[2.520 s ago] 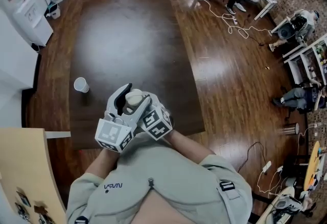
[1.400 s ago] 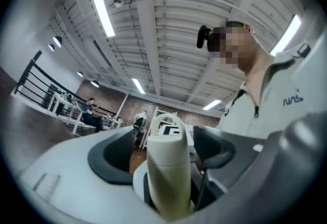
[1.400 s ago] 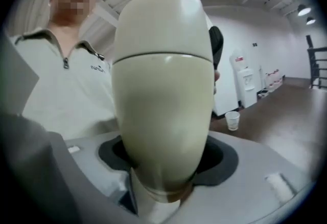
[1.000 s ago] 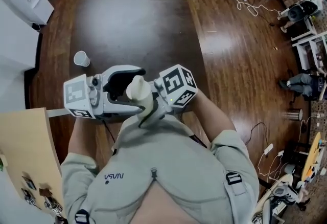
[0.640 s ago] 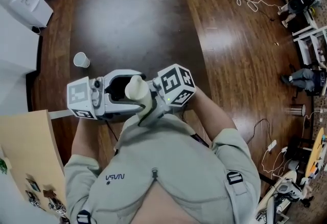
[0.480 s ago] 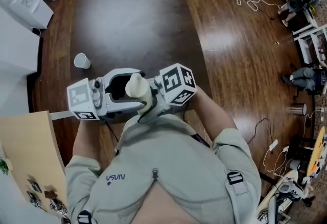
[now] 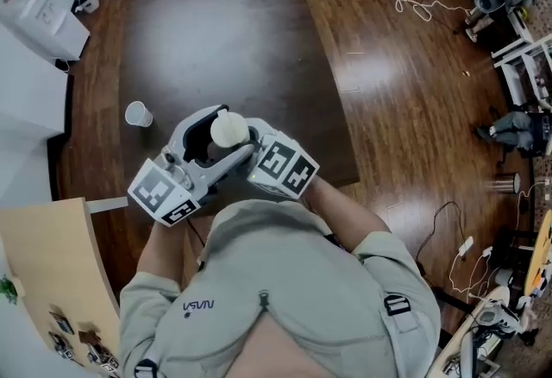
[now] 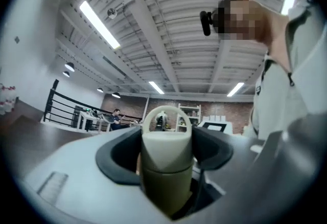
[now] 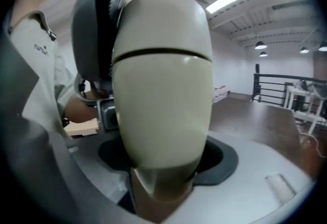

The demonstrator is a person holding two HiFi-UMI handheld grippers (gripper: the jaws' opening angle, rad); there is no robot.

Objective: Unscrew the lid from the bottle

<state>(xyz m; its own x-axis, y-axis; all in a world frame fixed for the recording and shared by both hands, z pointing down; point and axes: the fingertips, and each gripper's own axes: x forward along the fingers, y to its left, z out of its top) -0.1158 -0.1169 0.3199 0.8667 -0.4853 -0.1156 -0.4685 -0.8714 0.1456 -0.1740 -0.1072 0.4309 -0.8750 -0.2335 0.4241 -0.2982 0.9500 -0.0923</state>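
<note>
Well left of the bottle, a paper cup [image 7: 138,115] stands on the dark tabletop [image 7: 216,31]; it has no part in this job. My left hand-held gripper [image 7: 222,136] has just been closing its jaws. They now sit on either side of the lid [image 8: 166,149], pads against its cream sides, with the carry loop poking out beyond them. The bottle [image 9: 161,110] is off the tabletop, held in the air over the near edge. On the bottle's right, my right hand-held gripper [image 9: 164,166] clamps the lower body, its jaws standing fairly wide because the body is broad.

So both grips look set: one on the lid, one on the body. The lid is still seated. The seam between lid and body reads as a thin closed line with no gap, and I cannot tell whether the thread has been loosened at all. By my reckoning nearly all the work is left: twist the lid against the held body, probably with several re-grips, then lift it clear.
</note>
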